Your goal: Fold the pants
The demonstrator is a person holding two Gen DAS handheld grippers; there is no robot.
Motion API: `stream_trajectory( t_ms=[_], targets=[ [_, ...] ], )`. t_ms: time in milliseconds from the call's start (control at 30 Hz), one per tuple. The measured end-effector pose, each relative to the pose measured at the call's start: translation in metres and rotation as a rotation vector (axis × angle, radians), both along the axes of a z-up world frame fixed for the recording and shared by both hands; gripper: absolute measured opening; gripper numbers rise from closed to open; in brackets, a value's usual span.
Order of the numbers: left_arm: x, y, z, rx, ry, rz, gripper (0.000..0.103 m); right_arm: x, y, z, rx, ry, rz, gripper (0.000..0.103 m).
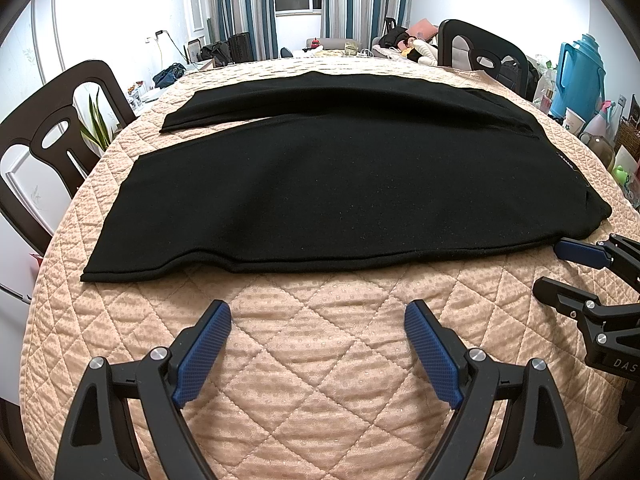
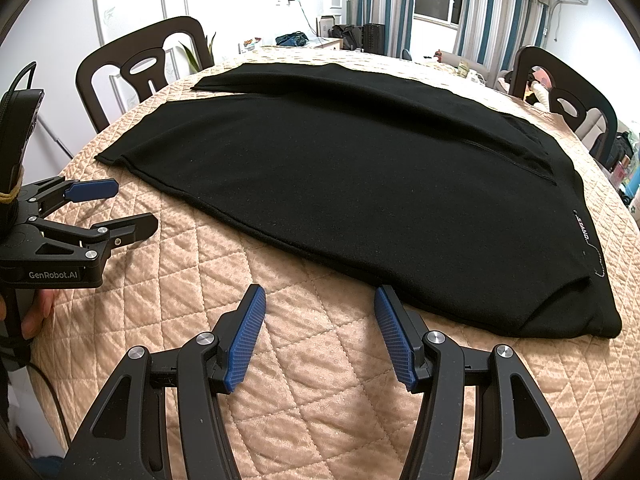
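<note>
At the right edge of the left wrist view a blue thermos jug [image 1: 578,76] stands upright beyond the tabletop, with a white paper cup [image 1: 574,121] just beside its base; what either holds cannot be seen.

The left gripper [image 1: 318,316] hovers low over the quilted peach cover of the tabletop [image 1: 320,360], pointing at the near hem of the pants, its blue-padded fingers [image 1: 202,354] spread wide with nothing between them. In the right wrist view the same gripper [image 2: 132,206] comes in from the left, its fingers apart and close above the cover, and part of the person's hand [image 2: 38,314] shows under its body.

The right gripper [image 2: 318,304] is also low over the cover, its fingers [image 2: 394,338] spread and empty, their tips just short of the trouser edge near the waist end. From the left wrist view it [image 1: 554,268] enters at the right, one blue pad near the corner of the fabric; whether it touches cannot be told.

The black pants [image 1: 340,184] lie flat across the tabletop, waist to the right and leg ends to the left, the two legs side by side and parted by a narrow wedge of cover at the cuffs. A small white label [image 2: 576,228] shows near the waist. Dark wooden chairs [image 2: 132,68] stand round the far side.
</note>
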State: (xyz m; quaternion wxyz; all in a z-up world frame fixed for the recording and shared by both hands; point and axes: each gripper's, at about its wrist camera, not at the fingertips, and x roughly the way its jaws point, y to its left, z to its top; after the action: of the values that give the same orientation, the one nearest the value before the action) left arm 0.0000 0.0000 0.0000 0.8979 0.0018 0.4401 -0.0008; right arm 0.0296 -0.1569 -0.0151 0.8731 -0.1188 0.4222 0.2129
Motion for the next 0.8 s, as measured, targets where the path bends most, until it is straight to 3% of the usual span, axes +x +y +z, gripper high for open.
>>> stream_trajectory(
  t_ms=[800],
  targets=[
    [0.0001,-0.0002,0.0000,0.007,0.000,0.002,0.092,0.0020,-0.0024,-0.0023,0.001,0.002,-0.001,0.058]
  ],
)
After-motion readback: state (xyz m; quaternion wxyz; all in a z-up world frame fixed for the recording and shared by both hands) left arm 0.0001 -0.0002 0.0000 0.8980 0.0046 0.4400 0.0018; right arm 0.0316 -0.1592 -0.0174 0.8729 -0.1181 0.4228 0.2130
